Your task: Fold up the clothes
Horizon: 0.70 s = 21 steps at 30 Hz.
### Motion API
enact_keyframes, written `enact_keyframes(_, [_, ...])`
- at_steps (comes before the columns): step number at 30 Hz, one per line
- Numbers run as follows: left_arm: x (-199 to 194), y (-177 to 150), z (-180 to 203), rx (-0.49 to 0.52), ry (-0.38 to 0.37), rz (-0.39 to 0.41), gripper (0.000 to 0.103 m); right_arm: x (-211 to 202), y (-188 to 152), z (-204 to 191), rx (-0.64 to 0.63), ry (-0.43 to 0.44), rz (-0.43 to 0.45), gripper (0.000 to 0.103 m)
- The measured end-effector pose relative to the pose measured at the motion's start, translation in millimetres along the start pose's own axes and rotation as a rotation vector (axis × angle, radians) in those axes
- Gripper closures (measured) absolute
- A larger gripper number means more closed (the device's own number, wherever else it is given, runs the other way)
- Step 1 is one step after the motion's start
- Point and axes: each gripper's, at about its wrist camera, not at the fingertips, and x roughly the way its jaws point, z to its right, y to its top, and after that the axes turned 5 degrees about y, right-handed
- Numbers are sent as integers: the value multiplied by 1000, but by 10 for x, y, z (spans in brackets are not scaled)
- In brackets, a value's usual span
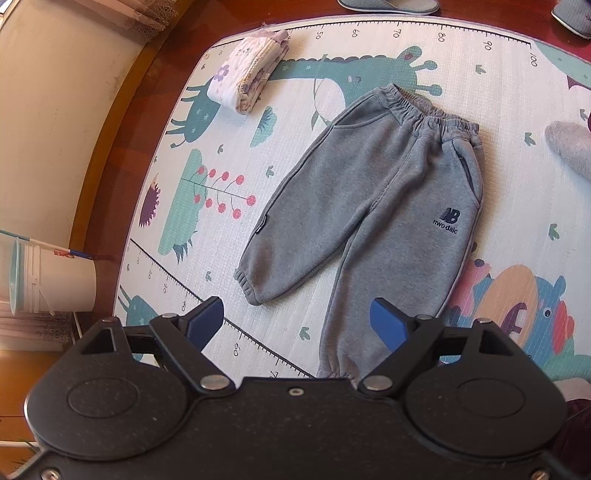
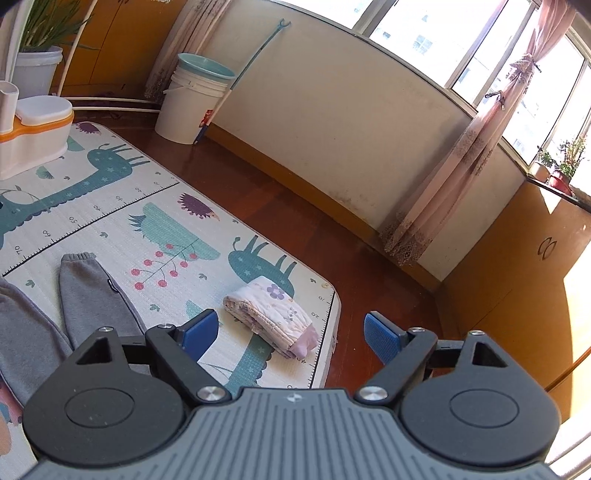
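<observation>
We hold left gripper (image 1: 297,320) above grey sweatpants (image 1: 373,206), jaws spread, empty; right gripper (image 2: 291,332) jaws spread, empty, above folded floral garment (image 2: 271,315) near play mat (image 2: 110,206) corner; one trouser cuff hidden under left gripper; bare mat left of sweatpants

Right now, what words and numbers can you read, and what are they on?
"NB" and "nwo dalc": printed on the grey pants.
"50", "60", "70", "80", "90", "100": ruler along the play mat edge.
Small tag on the pants' side seam: too small to read.
Red label on the white bucket: blurred.
</observation>
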Motion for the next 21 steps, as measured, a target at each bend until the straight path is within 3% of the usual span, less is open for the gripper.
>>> enact_keyframes(1, [13,-35,-43,-17,8,-7,16,7,45,-21,9,9,4,18])
enact_keyframes(5, [49,-136,-308,-157,41,-30,16,-164,346,-96,135,182,149,21])
enact_keyframes(10, [-24,-232,-812,-500,34,-21,16,-112,666,-72,356,308,237,17])
enact_keyframes(13, [-461,-369,-1404,-820,251,88,16,14,786,-117,420,316,225,16])
enact_keyframes(15, [-1191,-610,-1815,-1188,332,282,16,84,837,-119,469,333,233,16])
enact_keyframes(17, [-2063,-895,-1919,-1481,389,567,15,131,855,-72,527,346,252,16])
enact_keyframes(19, [-2972,-1110,-1788,-1635,493,842,14,176,840,-4,581,370,259,14])
enact_keyframes(21, [-3860,-1255,-1482,-1673,621,1131,10,237,796,79,625,391,248,13])
